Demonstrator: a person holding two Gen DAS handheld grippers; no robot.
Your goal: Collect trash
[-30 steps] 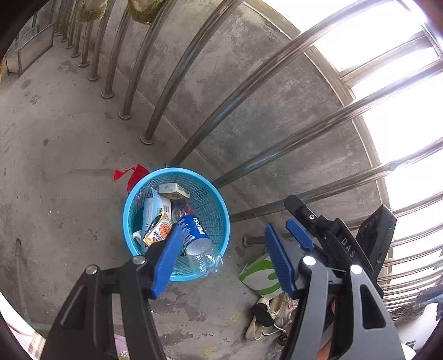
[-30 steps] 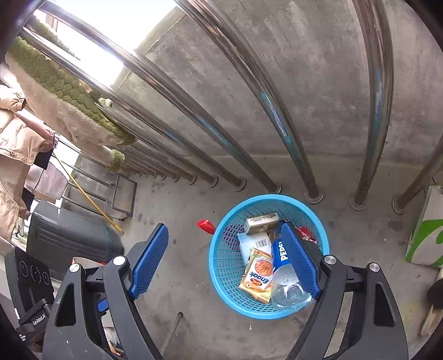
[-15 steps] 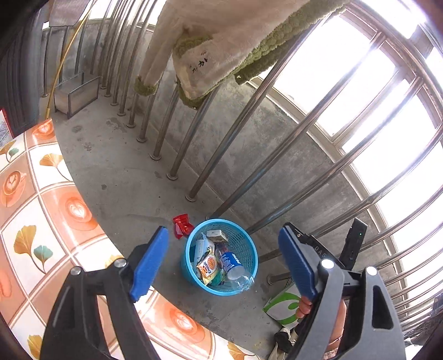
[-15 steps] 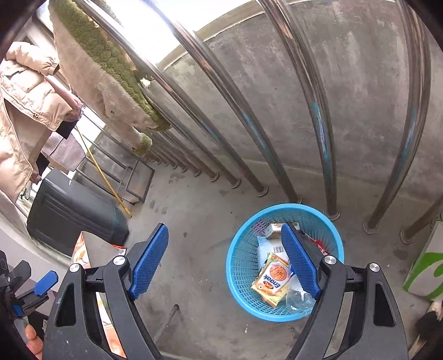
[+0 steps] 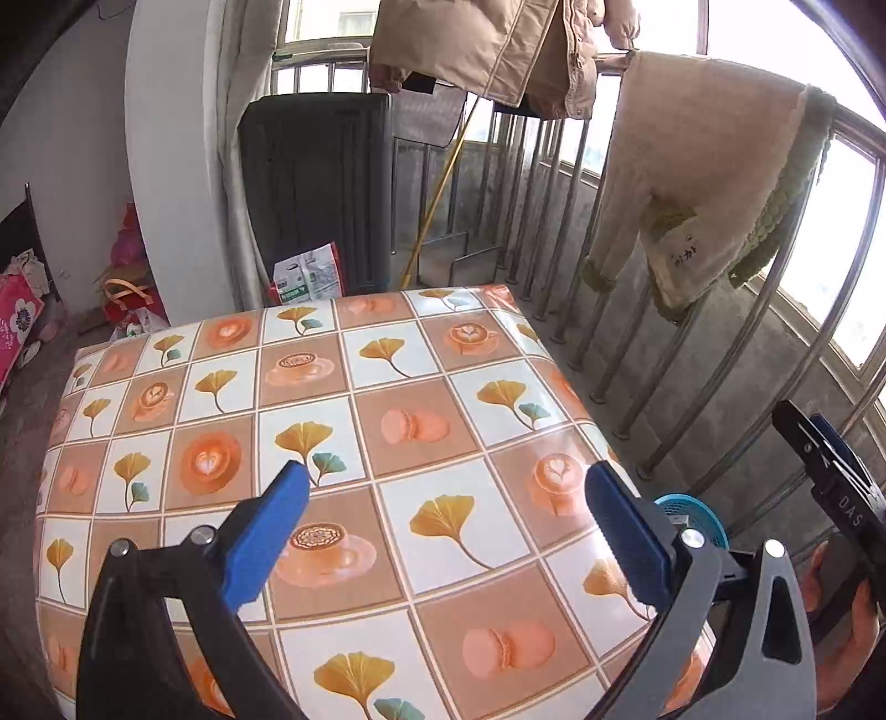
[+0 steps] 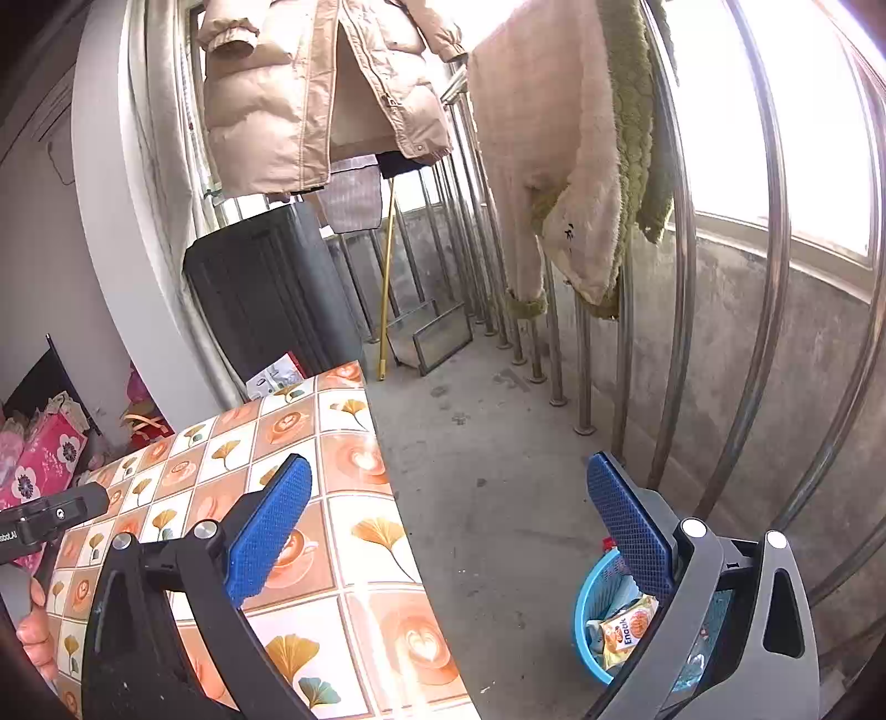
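Observation:
The blue trash basket (image 6: pixel 595 615) stands on the concrete floor by the railing, holding an orange snack packet (image 6: pixel 626 637) and other trash; only its rim (image 5: pixel 700 512) shows past the table edge in the left wrist view. My left gripper (image 5: pixel 443 529) is open and empty above the patterned table (image 5: pixel 387 399). My right gripper (image 6: pixel 443 526) is open and empty over the table's right edge, up and left of the basket. No trash shows on the table.
Steel railing bars (image 6: pixel 686 310) run along the right, with a fleece blanket (image 6: pixel 559 166) and a jacket (image 5: pixel 487 50) hanging. A black heater (image 5: pixel 315 188), a yellow broom handle (image 6: pixel 387 288) and bags (image 5: pixel 307 274) stand behind the table.
Both grippers have risen and swung away from the basket toward the table. The basket has dropped to the lower right of both views. Both stayed open.

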